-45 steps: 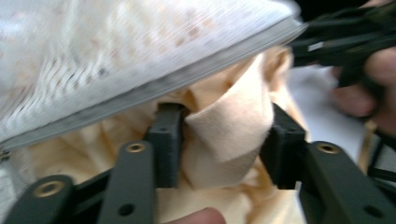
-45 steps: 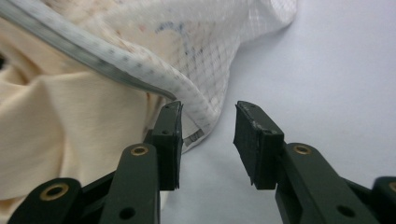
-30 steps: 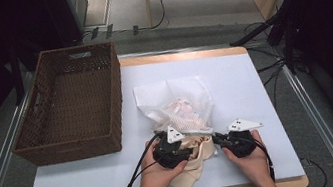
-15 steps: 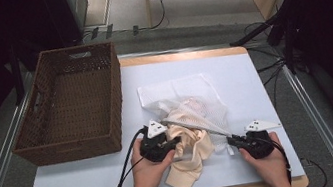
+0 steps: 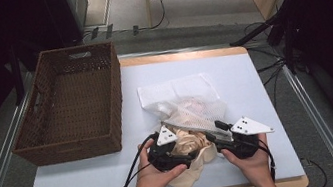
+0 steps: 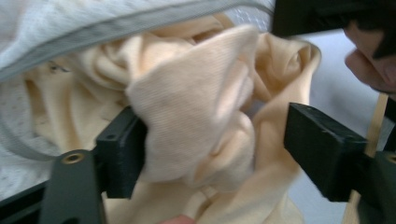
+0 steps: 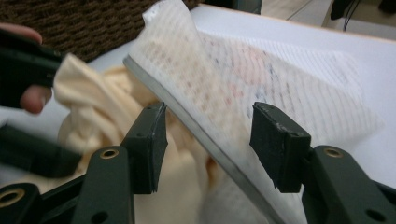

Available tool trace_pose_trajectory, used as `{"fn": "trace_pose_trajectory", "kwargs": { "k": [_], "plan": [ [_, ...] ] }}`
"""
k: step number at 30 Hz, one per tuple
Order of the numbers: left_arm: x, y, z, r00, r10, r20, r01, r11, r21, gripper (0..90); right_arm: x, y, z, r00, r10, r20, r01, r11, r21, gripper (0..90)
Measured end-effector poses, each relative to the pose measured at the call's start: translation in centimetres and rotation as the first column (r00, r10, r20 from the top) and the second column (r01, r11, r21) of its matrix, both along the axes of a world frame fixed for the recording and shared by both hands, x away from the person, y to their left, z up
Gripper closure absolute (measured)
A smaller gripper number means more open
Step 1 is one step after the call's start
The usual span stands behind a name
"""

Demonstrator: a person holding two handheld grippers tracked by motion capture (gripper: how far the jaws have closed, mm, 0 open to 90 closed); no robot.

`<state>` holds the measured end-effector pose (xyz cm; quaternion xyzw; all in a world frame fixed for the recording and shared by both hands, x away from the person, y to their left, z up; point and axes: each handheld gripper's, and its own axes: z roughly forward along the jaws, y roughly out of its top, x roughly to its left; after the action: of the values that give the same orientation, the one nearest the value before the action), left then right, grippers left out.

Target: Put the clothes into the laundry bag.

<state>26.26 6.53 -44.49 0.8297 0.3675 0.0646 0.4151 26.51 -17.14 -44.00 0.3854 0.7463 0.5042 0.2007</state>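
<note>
High view: two tools (image 5: 193, 151) (image 5: 213, 138), one basket (image 5: 73, 104).

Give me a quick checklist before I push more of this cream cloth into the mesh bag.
1. Cream cloth between the left hand-held gripper jaws: ok, though they stand apart, not clamped.
2. Mesh bag edge between the right hand-held gripper jaws: ok; grip not closed.
3. Bag mouth held open: cannot tell; the grey hem is raised, the opening is hidden.
4. Cloth fully inside: not ok; much of it lies outside, near the table front edge.
5. Wicker basket clear of the work: ok, off to the left.
</note>
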Motion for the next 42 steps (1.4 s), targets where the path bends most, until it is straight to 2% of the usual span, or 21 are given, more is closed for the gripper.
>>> {"fn": "trace_pose_trajectory", "kwargs": {
  "k": [3, 6, 8, 9, 11, 13, 14, 16, 18, 21, 24, 27, 29, 30, 31, 33, 34, 36, 38, 40, 42],
  "plan": [
    [0.0, -0.6, -0.5, 0.9995, -0.019, -0.024, 0.02, 0.9991, 0.038, 15.3, 0.9, 0.9, 0.2, 0.9997, 0.024, -0.01, -0.025, 0.999, -0.031, 56.9],
    [0.1, -1.1, -1.1, 0.9996, -0.009, -0.027, 0.012, 0.9956, 0.093, 14.1, 2.1, 2.0, 0.5, 0.9978, 0.047, -0.046, -0.051, 0.994, -0.101, 74.5],
    [0.1, -1.4, -1.5, 0.9997, 0.004, -0.024, 0.0, 0.9904, 0.138, 14.6, 2.4, 2.2, 0.9, 0.9971, 0.055, -0.052, -0.06, 0.993, -0.097, 83.6],
    [0.0, -1.5, -1.6, 0.9998, 0.017, -0.003, -0.017, 0.9869, 0.16, 16.8, 2.5, 2.2, 1.1, 0.9969, 0.058, -0.053, -0.062, 0.995, -0.08, 86.7],
    [-0.4, -1.7, -1.6, 0.9953, 0.072, 0.064, -0.085, 0.9726, 0.216, 36.6, 2.3, 2.1, 1.3, 0.9973, 0.063, -0.038, -0.064, 0.997, -0.034, 90.0],
    [-0.4, -1.5, -1.7, 0.9931, 0.074, 0.09, -0.093, 0.9702, 0.224, 47.8, 2.0, 1.9, 1.0, 0.9977, 0.06, -0.031, -0.059, 0.998, 0.02, 90.0],
    [-0.4, -1.4, -1.7, 0.9935, 0.07, 0.091, -0.088, 0.9708, 0.223, 53.1, 1.9, 2.0, 0.8, 0.9963, 0.073, -0.045, -0.072, 0.997, 0.017, 90.0],
    [-0.5, -1.2, -1.6, 0.9944, 0.061, 0.086, -0.079, 0.9723, 0.22, 65.2, 1.7, 2.2, 0.6, 0.9959, 0.081, -0.041, -0.081, 0.997, 0.001, 90.0],
    [-0.3, -0.9, -1.5, 0.9962, 0.058, 0.065, -0.07, 0.9766, 0.203, 71.3, 1.4, 2.4, 0.6, 0.995, 0.091, -0.041, -0.089, 0.995, 0.042, 90.0],
    [-0.1, -0.6, -1.3, 0.9968, 0.063, 0.049, -0.07, 0.9832, 0.168, 73.7, 0.9, 2.8, 1.0, 0.9943, 0.106, -0.012, -0.105, 0.992, 0.067, 90.0],
    [0.0, -0.2, -0.7, 0.9945, 0.087, 0.058, -0.093, 0.9902, 0.104, 74.6, 0.5, 3.1, 1.3, 0.9877, 0.156, -0.017, -0.153, 0.983, 0.101, 90.0],
    [0.2, -0.1, 0.1, 0.9906, 0.107, 0.085, -0.11, 0.9935, 0.028, 74.6, -0.1, 3.4, 1.4, 0.9843, 0.176, -0.01, -0.174, 0.98, 0.098, 90.0],
    [0.4, -0.2, 0.3, 0.9899, 0.116, 0.082, -0.118, 0.9928, 0.02, 74.5, -0.4, 3.3, 1.5, 0.9871, 0.16, 0.003, -0.159, 0.983, 0.089, 90.0],
    [0.5, -0.3, 0.1, 0.9913, 0.108, 0.075, -0.111, 0.9933, 0.031, 74.4, -0.4, 3.2, 1.6, 0.9907, 0.134, 0.023, -0.135, 0.988, 0.079, 89.0],
    [0.5, -0.4, -0.2, 0.9926, 0.1, 0.069, -0.104, 0.9935, 0.047, 74.3, -0.4, 2.9, 1.6, 0.9939, 0.105, 0.035, -0.107, 0.992, 0.072, 83.1],
    [0.6, -0.5, -0.9, 0.9964, 0.071, 0.045, -0.075, 0.9933, 0.088, 74.0, -0.1, 2.5, 1.4, 0.9979, 0.053, 0.038, -0.054, 0.997, 0.048, 69.8],
    [0.6, -0.5, -1.2, 0.9971, 0.066, 0.037, -0.07, 0.9926, 0.099, 73.8, 0.2, 2.3, 1.1, 0.9986, 0.047, 0.025, -0.048, 0.998, 0.036, 65.9],
    [0.7, -0.2, -1.6, 0.9977, 0.065, 0.022, -0.066, 0.9936, 0.091, 73.3, 0.9, 2.2, 0.4, 0.9981, 0.062, -0.005, -0.062, 0.998, 0.015, 56.0],
    [0.9, -0.1, -1.6, 0.9977, 0.067, 0.015, -0.068, 0.9942, 0.084, 73.2, 1.1, 2.3, -0.2, 0.998, 0.063, -0.006, -0.063, 0.998, -0.02, 47.7],
    [0.9, -0.1, -1.7, 0.998, 0.061, 0.017, -0.062, 0.9937, 0.094, 73.1, 1.3, 2.8, -0.6, 0.9989, 0.048, -0.006, -0.048, 0.995, -0.086, 38.7],
    [0.8, -0.2, -1.8, 0.998, 0.057, 0.028, -0.059, 0.9931, 0.101, 72.9, 1.5, 3.3, -0.9, 1.0, 0.0, -0.001, -0.001, 0.987, -0.158, 36.4]
  ]
}}
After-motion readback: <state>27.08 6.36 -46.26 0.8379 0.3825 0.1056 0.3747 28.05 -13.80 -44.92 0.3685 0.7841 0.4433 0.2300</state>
